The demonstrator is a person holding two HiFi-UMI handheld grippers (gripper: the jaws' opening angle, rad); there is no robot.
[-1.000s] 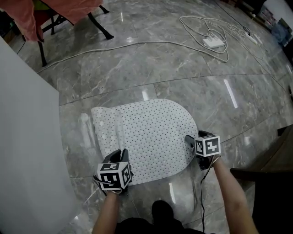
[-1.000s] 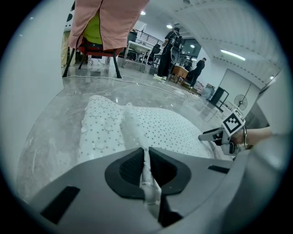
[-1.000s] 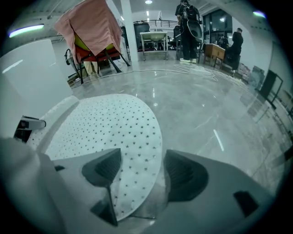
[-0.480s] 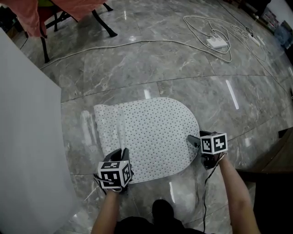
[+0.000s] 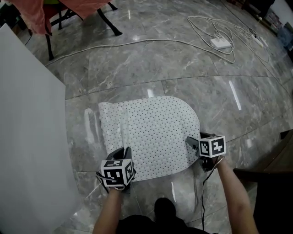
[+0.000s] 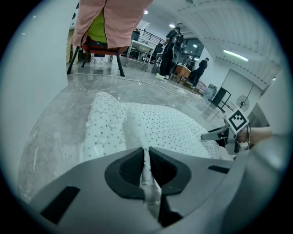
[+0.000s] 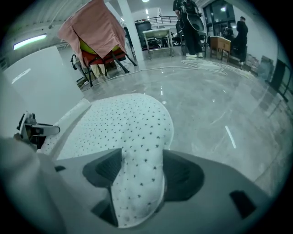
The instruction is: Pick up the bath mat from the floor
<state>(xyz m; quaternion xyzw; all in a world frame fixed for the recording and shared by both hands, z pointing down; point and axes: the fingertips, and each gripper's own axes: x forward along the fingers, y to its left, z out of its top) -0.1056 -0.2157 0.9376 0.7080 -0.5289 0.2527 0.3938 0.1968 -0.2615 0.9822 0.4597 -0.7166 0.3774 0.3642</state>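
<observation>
The white bath mat (image 5: 151, 132), dotted with small dark holes, lies on the grey marble floor, with its left strip folded over. My left gripper (image 5: 125, 154) is at the mat's near-left corner, shut on a thin pinched ridge of the mat (image 6: 137, 125) that runs between its jaws (image 6: 145, 160). My right gripper (image 5: 190, 142) is at the near-right edge. A raised fold of the mat (image 7: 123, 119) fills the space between its jaws (image 7: 137, 178), which are closed on it. The left gripper (image 7: 34, 130) shows at the right gripper view's left side.
A tall white panel (image 5: 27, 137) stands close on the left. A power strip (image 5: 221, 43) with looping white cables lies far right. A chair draped in pink cloth (image 5: 78, 7) stands at the back left. Dark furniture (image 5: 274, 173) is at the right. My shoe (image 5: 162, 208) is just behind the mat.
Both grippers keep their hold on the mat's near edge. The right gripper drifted slightly right, then back, and the head view shifted a little.
</observation>
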